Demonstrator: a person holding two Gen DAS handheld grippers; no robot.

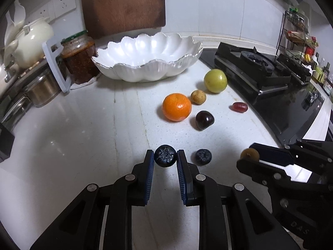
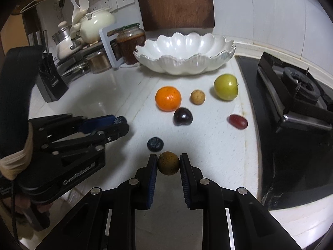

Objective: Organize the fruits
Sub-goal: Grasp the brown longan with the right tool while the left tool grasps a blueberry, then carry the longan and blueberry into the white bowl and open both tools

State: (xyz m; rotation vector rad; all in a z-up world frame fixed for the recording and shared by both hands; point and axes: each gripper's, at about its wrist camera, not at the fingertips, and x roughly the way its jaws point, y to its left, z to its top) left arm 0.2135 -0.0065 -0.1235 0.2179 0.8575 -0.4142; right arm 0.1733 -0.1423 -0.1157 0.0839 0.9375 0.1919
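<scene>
While we scan the left wrist view from its left edge, we meet a cream teapot [image 1: 31, 39] at upper left, then a jar [image 1: 80, 59] with a green lid, then the white scalloped bowl [image 1: 145, 62] at upper centre with nothing visible inside it, a wooden board [image 1: 122, 4] leaning on the wall behind it. At lower centre our left tool [image 1: 165, 159] pinches a blueberry [image 1: 165, 155] between its blue pads, both pads touching the berry. Just right of it a second blueberry [image 1: 203, 156] lies on the white table [image 1: 72, 135]. Above these, mid-frame, sit an orange [image 1: 177, 110], a dark cherry [image 1: 204, 120] just below and right of it, a small tan fruit [image 1: 198, 97], a green apple [image 1: 215, 80] and, nearer the black stove [image 1: 260, 73], a red grape [image 1: 239, 106]. At the lower right edge our right tool [image 1: 249, 156] enters, with a brown round fruit [image 1: 249, 155] at its tip.

In the right wrist view, our left tool [image 2: 119, 121] reaches in from the left edge, its berry [image 2: 120, 120] peeping out at the tip. At lower centre our right tool [image 2: 168, 163] is clamped on the brown fruit [image 2: 168, 163], pads pressed against both sides, the loose blueberry [image 2: 155, 144] just above and left. The bowl [image 2: 185, 62] stands at upper centre, the stove [image 2: 291, 104] along the right.
</scene>
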